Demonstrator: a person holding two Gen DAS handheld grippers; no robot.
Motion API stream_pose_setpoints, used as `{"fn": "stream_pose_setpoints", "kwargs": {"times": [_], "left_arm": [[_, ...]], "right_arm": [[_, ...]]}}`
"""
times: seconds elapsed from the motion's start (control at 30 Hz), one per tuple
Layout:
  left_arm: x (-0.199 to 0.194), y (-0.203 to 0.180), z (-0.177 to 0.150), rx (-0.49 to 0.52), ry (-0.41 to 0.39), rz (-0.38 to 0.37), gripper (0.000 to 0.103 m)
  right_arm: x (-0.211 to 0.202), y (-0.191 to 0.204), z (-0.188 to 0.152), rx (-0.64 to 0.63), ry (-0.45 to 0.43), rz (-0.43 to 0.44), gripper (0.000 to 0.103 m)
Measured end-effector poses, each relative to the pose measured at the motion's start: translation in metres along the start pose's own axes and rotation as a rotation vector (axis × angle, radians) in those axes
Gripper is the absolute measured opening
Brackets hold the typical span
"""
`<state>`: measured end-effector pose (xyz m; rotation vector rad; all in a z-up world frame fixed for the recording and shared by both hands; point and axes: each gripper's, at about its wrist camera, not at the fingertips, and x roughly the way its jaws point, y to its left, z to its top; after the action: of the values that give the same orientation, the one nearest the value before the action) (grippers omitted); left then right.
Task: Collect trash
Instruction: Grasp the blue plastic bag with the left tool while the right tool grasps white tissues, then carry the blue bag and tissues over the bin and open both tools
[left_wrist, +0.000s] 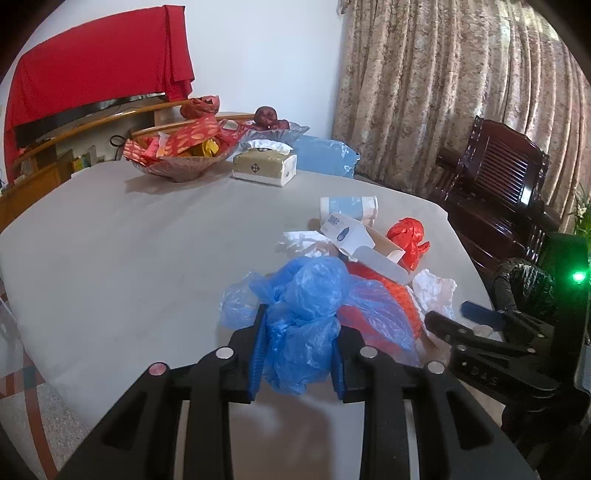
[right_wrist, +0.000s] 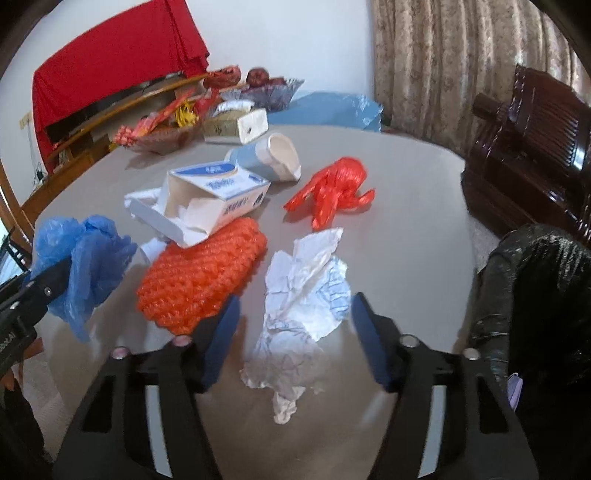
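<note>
My left gripper (left_wrist: 299, 332) is shut on a crumpled blue plastic bag (left_wrist: 303, 291), held just above the grey table (left_wrist: 129, 240). From the right wrist view the same blue bag (right_wrist: 88, 254) hangs from it at the far left. My right gripper (right_wrist: 295, 325) stands open around a crumpled white paper (right_wrist: 303, 295); the pads do not press on it. Beyond lie an orange mesh (right_wrist: 203, 273), a torn white carton (right_wrist: 210, 199), a paper cup (right_wrist: 269, 158) on its side and a red plastic bag (right_wrist: 332, 192).
A black trash bag (right_wrist: 535, 295) stands off the table's right edge. At the back of the table are a tissue box (left_wrist: 264, 166), a snack bowl (left_wrist: 181, 155) and a fruit bowl (left_wrist: 273, 125). A dark wooden chair (left_wrist: 495, 177) is behind on the right.
</note>
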<state>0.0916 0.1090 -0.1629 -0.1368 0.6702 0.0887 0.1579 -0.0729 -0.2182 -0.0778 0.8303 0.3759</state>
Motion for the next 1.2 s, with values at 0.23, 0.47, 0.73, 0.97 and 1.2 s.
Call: {"fn": "stream_pose_setpoints", "kwargs": {"times": [0.23,0.47,0.73,0.97,1.2], "left_arm": [[-0.003,-0.004,0.0,0.009,-0.009,0.002,0.029],[-0.019,-0.016,0.012,0.026,-0.051,-0.012,0.029],[-0.042,-0.046,0.033,0.069,-0.107,-0.072,0.029],[-0.052,-0.086,0.055,0.114,-0.151,-0.155,0.029],[-0.054,-0.134,0.066,0.174,-0.189,-0.246,0.029]], "right_arm": [[-0.009,-0.002,0.0,0.015,0.011,0.048,0.016],[-0.064,-0.011,0.023,0.031,-0.124,0.047,0.016],[-0.116,-0.025,0.037,0.045,-0.239,0.049,0.016],[-0.157,-0.048,0.039,0.063,-0.312,0.007,0.016],[-0.188,-0.079,0.031,0.087,-0.353,-0.082,0.016]]}}
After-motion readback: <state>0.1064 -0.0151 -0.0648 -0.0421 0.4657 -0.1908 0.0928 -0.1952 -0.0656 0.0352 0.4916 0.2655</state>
